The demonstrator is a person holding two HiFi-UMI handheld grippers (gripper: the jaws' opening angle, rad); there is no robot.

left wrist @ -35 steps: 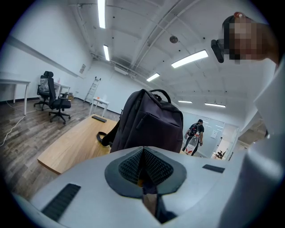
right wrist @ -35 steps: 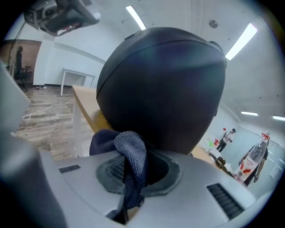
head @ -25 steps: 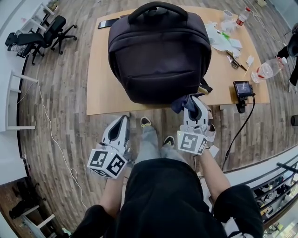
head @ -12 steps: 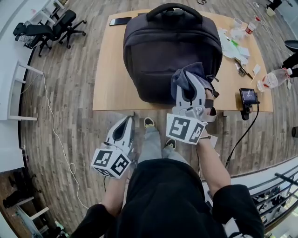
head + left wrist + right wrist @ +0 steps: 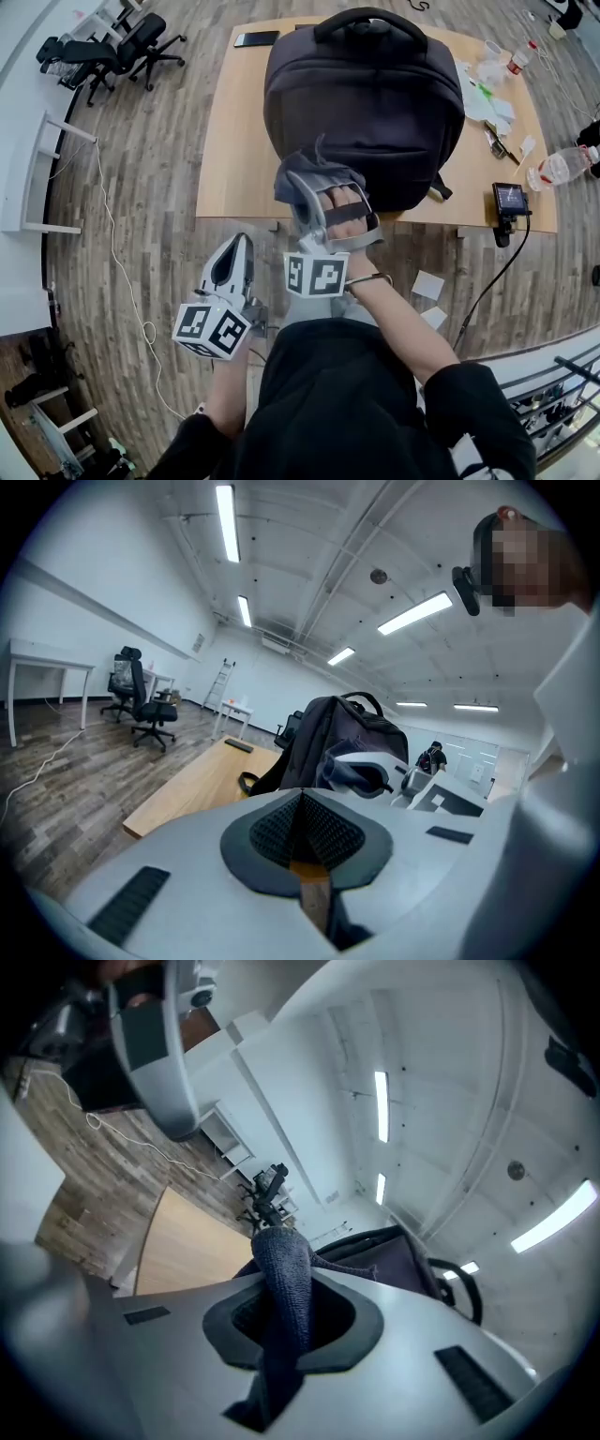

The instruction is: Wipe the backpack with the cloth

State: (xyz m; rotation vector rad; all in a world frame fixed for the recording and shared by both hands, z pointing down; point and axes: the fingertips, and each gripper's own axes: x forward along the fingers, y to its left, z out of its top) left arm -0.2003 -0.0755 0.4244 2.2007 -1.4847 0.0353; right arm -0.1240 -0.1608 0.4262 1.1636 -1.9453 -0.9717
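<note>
Backpack (image 5: 366, 122) sat on the table (image 5: 225, 141), with its bottom close to the near edge and its front toward the person. In the left gripper view the backpack (image 5: 352, 733) seemed to stand up, handle on top. A phone (image 5: 256, 38) lay at the far left corner and a bottle (image 5: 561, 169) lay by the right edge, both apart from the backpack.

The right claw (image 5: 305, 192) was closed tight on the cloth (image 5: 314, 173). In the right gripper view the cloth (image 5: 281, 1288) stuck up from between the jaws in a dark roll, with the backpack (image 5: 398, 1260) just behind it. In the head view the cloth was at the backpack's bottom left corner, by the table's near edge. It looked to be touching the backpack, but that could not be told for sure.

The left claw (image 5: 236, 253) was closed with nothing in it. It hung low in front of the near edge, off the table and away from the backpack.

The step in hand looked like the wiping itself, low on the backpack's front. How much was done could not be told. The next move would likely call for pressing the cloth on the backpack and sliding it across, up toward the handle or over to the right side, with a firm hold on the cloth. The left claw might need to come up and steady the backpack so it would not tip or slide.
</note>
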